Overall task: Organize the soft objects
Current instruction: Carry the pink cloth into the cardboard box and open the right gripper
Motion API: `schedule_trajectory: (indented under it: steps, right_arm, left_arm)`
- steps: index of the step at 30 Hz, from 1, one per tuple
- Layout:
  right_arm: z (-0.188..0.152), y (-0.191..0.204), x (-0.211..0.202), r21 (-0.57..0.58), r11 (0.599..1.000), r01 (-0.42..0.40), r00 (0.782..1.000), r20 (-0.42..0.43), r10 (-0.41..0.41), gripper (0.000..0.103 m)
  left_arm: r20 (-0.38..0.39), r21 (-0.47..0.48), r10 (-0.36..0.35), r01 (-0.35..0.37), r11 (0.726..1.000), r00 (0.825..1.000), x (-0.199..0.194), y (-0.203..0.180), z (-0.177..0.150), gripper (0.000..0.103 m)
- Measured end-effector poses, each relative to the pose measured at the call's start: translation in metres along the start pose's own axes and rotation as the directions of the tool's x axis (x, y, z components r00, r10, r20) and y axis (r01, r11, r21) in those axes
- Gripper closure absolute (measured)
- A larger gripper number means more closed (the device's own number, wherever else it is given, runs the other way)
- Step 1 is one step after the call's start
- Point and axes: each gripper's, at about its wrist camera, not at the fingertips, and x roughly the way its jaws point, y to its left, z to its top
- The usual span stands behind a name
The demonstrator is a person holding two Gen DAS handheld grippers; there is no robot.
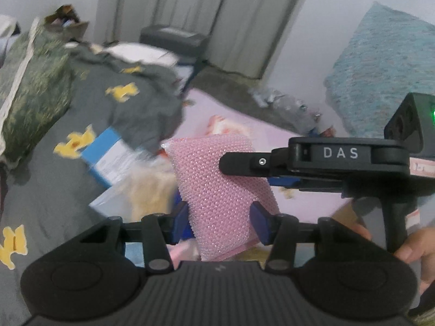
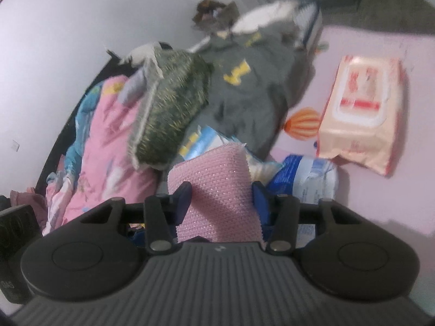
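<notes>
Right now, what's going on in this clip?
A person is tidying soft things on a bed with two handheld grippers. Both the left gripper and the right gripper are clamped on one pink textured cloth, holding it up between them. Behind it lie a grey blanket with yellow shapes, a green cushion and a pack of wipes on the pink sheet.

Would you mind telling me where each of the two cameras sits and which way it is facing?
Left wrist view: sits on the left gripper, looking down along its fingers at the pink textured pad they clamp; the right gripper and a hand show.
Right wrist view: sits on the right gripper, facing the grey blanket and wipes pack; its own fingers grip the pad.
Shared: the pad, blanket and wipes pack.
</notes>
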Motion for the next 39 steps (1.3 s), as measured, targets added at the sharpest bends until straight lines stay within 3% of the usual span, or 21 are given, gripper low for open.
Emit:
schedule_trajectory:
  steps: [5,8,12,17,23,29,35,39]
  right_arm:
    - [-0.01,-0.003,-0.1,0.033,0.998,0.052,0.992,0.115,-0.056,0.056]
    - [-0.025,-0.021,-0.171,0.091,0.989,0.114,0.973,0.19,-0.13,0.056]
    - [-0.054,-0.07,-0.255,0.225,0.957,0.184,0.932,0.269,-0.243,0.055]
    - [-0.09,-0.15,-0.309,0.425,0.878,0.219,0.897,0.266,-0.352,0.055]
    - [-0.121,-0.241,-0.312,0.587,0.793,0.159,0.909,0.227,-0.35,0.055]
    - [-0.131,-0.298,-0.276,0.646,0.75,0.144,0.927,0.177,-0.331,0.054]
    - [-0.137,-0.319,-0.245,0.68,0.708,0.19,0.921,0.125,-0.368,0.054]
    - [-0.137,-0.315,-0.245,0.652,0.717,0.246,0.901,0.12,-0.418,0.055]
  left_arm:
    - [0.018,0.086,-0.117,0.115,0.99,0.993,-0.017,-0.077,0.002,0.052]
    - [-0.014,0.15,-0.215,0.215,0.965,0.976,-0.008,-0.134,-0.001,0.052]
    - [-0.089,0.244,-0.291,0.304,0.921,0.953,0.02,-0.215,-0.015,0.05]
    - [-0.245,0.289,-0.302,0.367,0.884,0.921,0.079,-0.287,-0.036,0.049]
    - [-0.346,0.34,-0.217,0.337,0.878,0.913,0.144,-0.32,-0.051,0.049]
    - [-0.358,0.391,-0.13,0.274,0.878,0.925,0.182,-0.33,-0.057,0.045]
    - [-0.35,0.382,-0.156,0.293,0.877,0.923,0.163,-0.319,-0.053,0.044]
    - [-0.31,0.371,-0.193,0.305,0.877,0.931,0.136,-0.305,-0.042,0.037]
